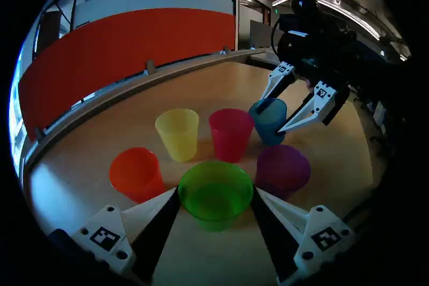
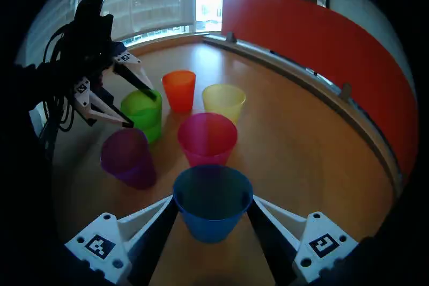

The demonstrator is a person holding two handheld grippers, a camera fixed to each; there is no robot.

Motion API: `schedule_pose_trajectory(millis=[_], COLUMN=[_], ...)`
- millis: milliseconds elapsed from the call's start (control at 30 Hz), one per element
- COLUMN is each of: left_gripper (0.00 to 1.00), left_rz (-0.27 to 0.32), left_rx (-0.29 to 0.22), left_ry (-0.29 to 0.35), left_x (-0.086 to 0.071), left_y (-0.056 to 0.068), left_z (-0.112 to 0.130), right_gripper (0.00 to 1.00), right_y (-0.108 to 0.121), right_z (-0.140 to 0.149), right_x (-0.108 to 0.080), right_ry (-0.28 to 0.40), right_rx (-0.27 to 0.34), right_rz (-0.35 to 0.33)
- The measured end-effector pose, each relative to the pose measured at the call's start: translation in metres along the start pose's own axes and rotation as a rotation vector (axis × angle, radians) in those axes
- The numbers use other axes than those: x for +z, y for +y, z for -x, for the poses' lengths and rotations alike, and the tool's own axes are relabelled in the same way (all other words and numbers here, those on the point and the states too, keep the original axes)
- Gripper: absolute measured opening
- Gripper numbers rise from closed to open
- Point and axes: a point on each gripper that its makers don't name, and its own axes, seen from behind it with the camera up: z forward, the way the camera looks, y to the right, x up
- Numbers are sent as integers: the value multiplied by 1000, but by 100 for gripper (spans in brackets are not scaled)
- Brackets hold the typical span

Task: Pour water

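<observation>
A translucent green cup (image 1: 215,203) stands between my left gripper's (image 1: 214,192) fingers, which press on both of its sides. A blue cup (image 2: 213,211) sits the same way in my right gripper (image 2: 213,198), both fingers against its wall. In the left gripper view the right gripper (image 1: 272,118) holds the blue cup (image 1: 270,122) at the far side of the cluster. In the right gripper view the left gripper (image 2: 143,110) holds the green cup (image 2: 143,114). I cannot tell whether either cup holds water.
Orange (image 1: 137,173), yellow (image 1: 178,133), pink (image 1: 230,133) and purple (image 1: 282,168) cups stand close together on the wooden table (image 1: 332,146) between the two held cups. A red partition (image 1: 123,50) runs behind the table's raised edge. Bare tabletop lies around the cluster.
</observation>
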Motion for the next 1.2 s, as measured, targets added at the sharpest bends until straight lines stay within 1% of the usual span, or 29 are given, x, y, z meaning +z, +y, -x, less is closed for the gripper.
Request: schedule_pose_trajectory(millis=[400,600,800,1000,1200], left_gripper=[88,88,88,88,88], left_rz=[2,0,-7,-8,-9], left_rx=[10,19,16,19,32], left_ry=[-19,-25,-26,-30,-37], left_x=[4,3,2,1,1], left_y=[1,1,0,-1,-1], left_z=[4,7,8,10,11], right_gripper=[90,90,90,90,90], right_y=[-3,-3,-4,-5,-6], right_z=[2,5,8,15,29], right_x=[0,-4,-7,-12,-15], right_ry=[4,5,4,-6,-38], right_rx=[3,8,15,23,20], right_rz=[-9,-8,-6,1,9])
